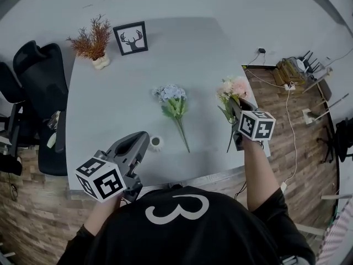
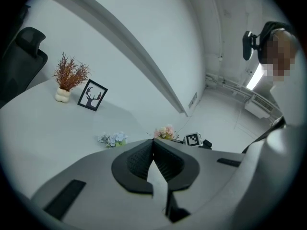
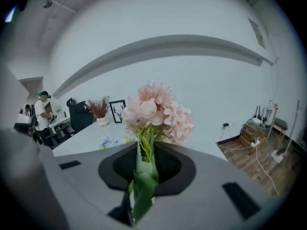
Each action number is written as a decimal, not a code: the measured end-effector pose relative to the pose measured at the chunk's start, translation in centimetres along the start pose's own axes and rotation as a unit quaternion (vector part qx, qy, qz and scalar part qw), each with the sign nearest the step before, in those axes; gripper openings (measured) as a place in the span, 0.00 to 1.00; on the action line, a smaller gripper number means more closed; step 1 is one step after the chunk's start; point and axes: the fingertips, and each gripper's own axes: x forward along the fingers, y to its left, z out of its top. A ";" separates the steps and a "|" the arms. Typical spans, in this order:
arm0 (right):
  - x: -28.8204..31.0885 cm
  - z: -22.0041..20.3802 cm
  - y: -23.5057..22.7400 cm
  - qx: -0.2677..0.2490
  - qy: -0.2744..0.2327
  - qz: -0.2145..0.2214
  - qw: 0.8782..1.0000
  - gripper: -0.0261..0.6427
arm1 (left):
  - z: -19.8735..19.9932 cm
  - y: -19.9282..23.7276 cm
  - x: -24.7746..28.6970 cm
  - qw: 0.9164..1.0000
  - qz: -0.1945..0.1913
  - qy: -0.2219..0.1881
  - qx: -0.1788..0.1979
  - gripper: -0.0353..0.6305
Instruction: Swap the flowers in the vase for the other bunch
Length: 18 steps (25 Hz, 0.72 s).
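On table (image 1: 110, 93), vase (image 1: 156, 143), overhead only, right gripper (image 3: 142, 148) clamps pink bunch (image 3: 158, 111)

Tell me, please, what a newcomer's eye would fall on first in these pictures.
The pink flower bunch stands out first, its green stems clamped in the right claw near the right edge of the table. Next comes the blue flower bunch lying mid-table, with the small white vase empty by the near edge.

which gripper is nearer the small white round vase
Left. The left gripper sits just left of the vase; the right gripper is far to its right, gripping the pink flower bunch.
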 end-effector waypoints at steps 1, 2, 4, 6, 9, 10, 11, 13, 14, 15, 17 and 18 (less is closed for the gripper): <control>-0.6 1.0 0.9 -0.008 -0.017 0.004 1.000 0.15 | 0.0 -0.1 -0.6 1.000 0.000 -0.003 0.001 0.07; -1.3 2.0 1.9 -0.015 -0.033 0.008 0.999 0.15 | 0.1 -0.3 -1.1 1.000 0.001 -0.005 0.003 0.07; -2.6 4.0 3.9 -0.024 -0.069 0.020 0.997 0.15 | 0.2 -0.7 -2.3 1.000 0.002 -0.011 0.005 0.07; -4.0 6.2 6.2 -0.032 -0.108 0.034 0.993 0.14 | 0.3 -0.8 -3.3 1.000 0.002 -0.018 0.006 0.07; -6.1 9.5 10.1 -0.062 -0.171 0.055 0.982 0.14 | 0.4 -0.9 -4.8 1.000 0.004 -0.027 0.006 0.07; -6.9 10.6 11.5 -0.073 -0.195 0.065 0.976 0.14 | 0.5 -1.0 -5.2 0.999 0.005 -0.031 0.007 0.07; -7.8 11.8 12.9 -0.081 -0.220 0.076 0.969 0.14 | 0.7 -1.1 -5.6 0.999 0.006 -0.035 0.008 0.07; -9.5 13.7 15.5 -0.089 -0.261 0.100 0.956 0.14 | 0.9 -1.3 -6.3 0.999 0.006 -0.042 0.009 0.07; -10.2 14.4 16.6 -0.091 -0.278 0.110 0.950 0.14 | 0.9 -1.3 -6.7 0.999 0.007 -0.045 0.010 0.07; -10.9 15.0 17.8 -0.093 -0.291 0.121 0.944 0.14 | 0.9 -1.4 -7.1 0.999 0.008 -0.047 0.011 0.07; -12.1 16.0 20.0 -0.099 -0.314 0.141 0.934 0.14 | 0.9 -1.5 -7.7 0.999 0.011 -0.051 0.010 0.07; -12.7 16.5 21.0 -0.104 -0.325 0.151 0.928 0.14 | 0.9 -1.5 -8.0 0.998 0.013 -0.054 0.009 0.07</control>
